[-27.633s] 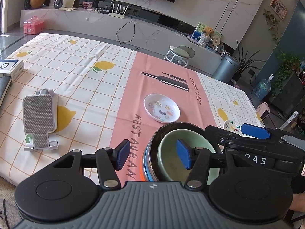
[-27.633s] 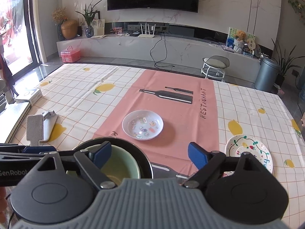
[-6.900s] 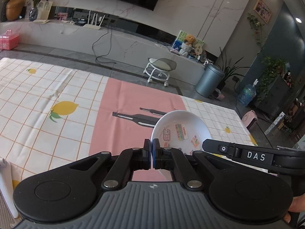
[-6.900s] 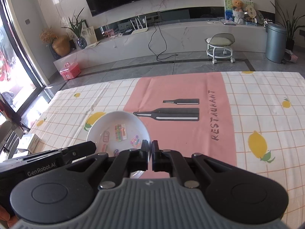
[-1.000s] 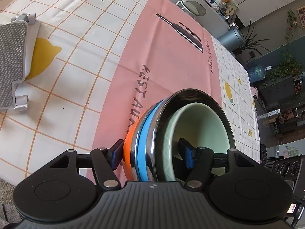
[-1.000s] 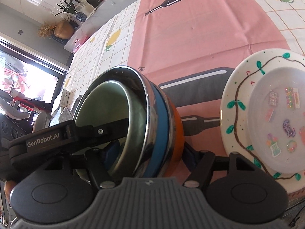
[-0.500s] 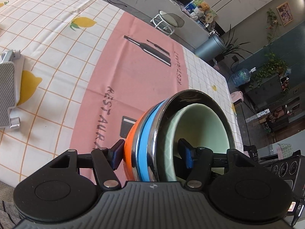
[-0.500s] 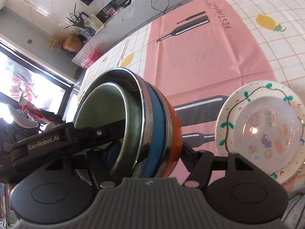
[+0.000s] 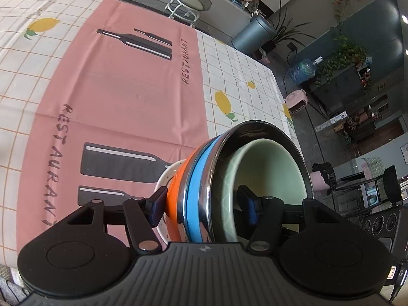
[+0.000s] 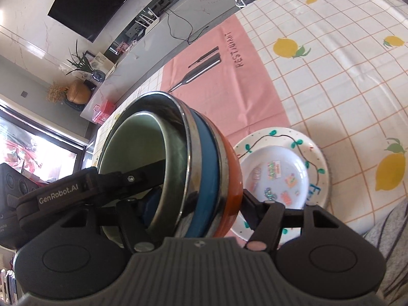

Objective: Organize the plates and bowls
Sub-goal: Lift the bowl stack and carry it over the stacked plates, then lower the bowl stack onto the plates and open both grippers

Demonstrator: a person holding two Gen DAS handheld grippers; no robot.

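A nested bowl stack (image 9: 199, 178) of an orange, a blue and a steel bowl with a pale green bowl (image 9: 267, 168) inside hangs tilted above the table. My left gripper (image 9: 202, 206) is shut on its wall, one pad on the orange outside and one inside the green bowl. My right gripper (image 10: 199, 206) is shut on the opposite wall of the same bowl stack (image 10: 204, 158). Just right of and below the stack lies a white vine-rimmed plate (image 10: 316, 153) carrying a smaller sticker plate (image 10: 275, 176). Only the vine-rimmed plate's rim (image 9: 165, 176) peeks out in the left wrist view.
The table wears a checked lemon cloth (image 10: 344, 76) with a pink runner (image 9: 122, 81). Its right edge (image 9: 278, 86) drops to a floor with a stool (image 9: 190, 3) and a bin (image 9: 252, 37). Grey fabric (image 10: 387, 219) lies at the near edge.
Both grippers have carried the bowl stack up off the table and rightward, so it now hangs partly over the plates. The grey stand has left the left wrist view.
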